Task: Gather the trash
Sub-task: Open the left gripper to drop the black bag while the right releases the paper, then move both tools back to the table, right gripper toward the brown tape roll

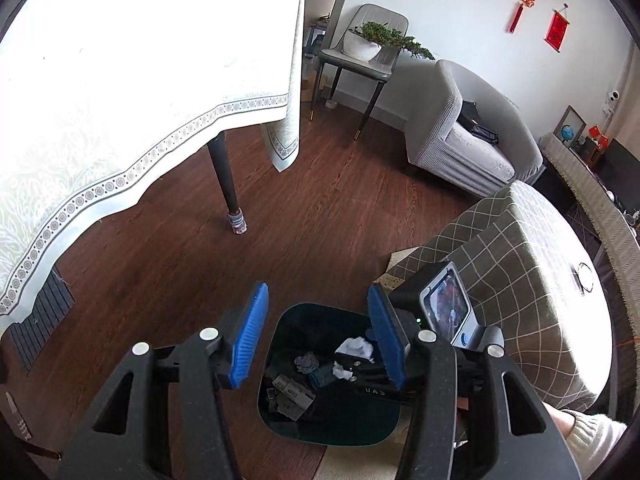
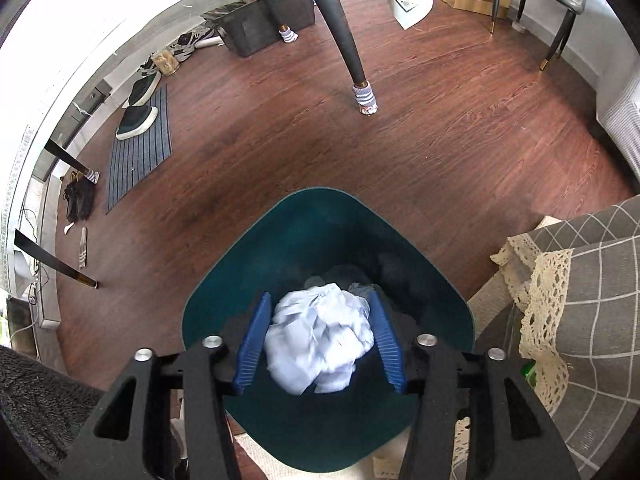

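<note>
A dark green bin (image 2: 320,220) stands on the wood floor. My right gripper (image 2: 320,300) hangs over its mouth, pointing steeply down, with a crumpled white paper ball (image 2: 320,340) between its blue pads. Narrow gaps show along both pads, so the jaws stand open around the ball. In the left wrist view the bin (image 1: 296,328) holds grey crumpled scraps (image 1: 306,362) and the white paper (image 1: 356,346). My left gripper (image 1: 319,300) is open above the bin with nothing between its fingers. The right tool's screened back (image 1: 444,308) sits just beside the left gripper's right finger.
A table with a white cloth (image 1: 140,80) and dark legs (image 2: 344,40) stands beyond the bin. A checked grey cover with lace trim (image 2: 580,300) lies close on the right. Shoes and a striped mat (image 2: 140,148) are at the left. A grey armchair (image 1: 460,140) stands further back.
</note>
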A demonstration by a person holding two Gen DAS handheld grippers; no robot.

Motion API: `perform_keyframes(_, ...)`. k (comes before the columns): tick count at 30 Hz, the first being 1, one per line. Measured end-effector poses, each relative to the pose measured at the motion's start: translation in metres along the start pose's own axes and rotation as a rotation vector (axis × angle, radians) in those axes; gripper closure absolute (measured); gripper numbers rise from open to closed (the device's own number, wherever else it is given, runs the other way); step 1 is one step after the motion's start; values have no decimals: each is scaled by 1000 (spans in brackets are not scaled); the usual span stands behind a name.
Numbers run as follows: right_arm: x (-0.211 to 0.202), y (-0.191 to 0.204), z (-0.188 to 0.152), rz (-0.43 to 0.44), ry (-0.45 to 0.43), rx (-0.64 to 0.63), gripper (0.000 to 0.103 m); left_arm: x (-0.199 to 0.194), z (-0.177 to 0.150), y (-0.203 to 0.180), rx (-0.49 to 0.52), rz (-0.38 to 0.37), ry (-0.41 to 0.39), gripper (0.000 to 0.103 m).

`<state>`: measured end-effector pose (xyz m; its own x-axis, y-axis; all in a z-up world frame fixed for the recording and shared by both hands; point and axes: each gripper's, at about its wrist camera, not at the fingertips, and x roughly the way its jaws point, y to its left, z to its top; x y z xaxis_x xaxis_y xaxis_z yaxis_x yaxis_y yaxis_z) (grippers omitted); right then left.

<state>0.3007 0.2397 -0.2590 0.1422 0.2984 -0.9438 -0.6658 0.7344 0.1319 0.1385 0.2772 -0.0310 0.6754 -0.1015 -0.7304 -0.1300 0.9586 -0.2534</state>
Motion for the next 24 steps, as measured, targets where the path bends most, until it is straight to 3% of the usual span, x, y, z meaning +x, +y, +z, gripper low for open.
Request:
perform_keyframes(7,-10,3,-13,-18,8,-53,39,-17,3,-10,15,12,-46,49)
perform_keyframes(24,-131,-18,-39,-21,-247,-65,41,7,6,-62,61,-37,-71,47)
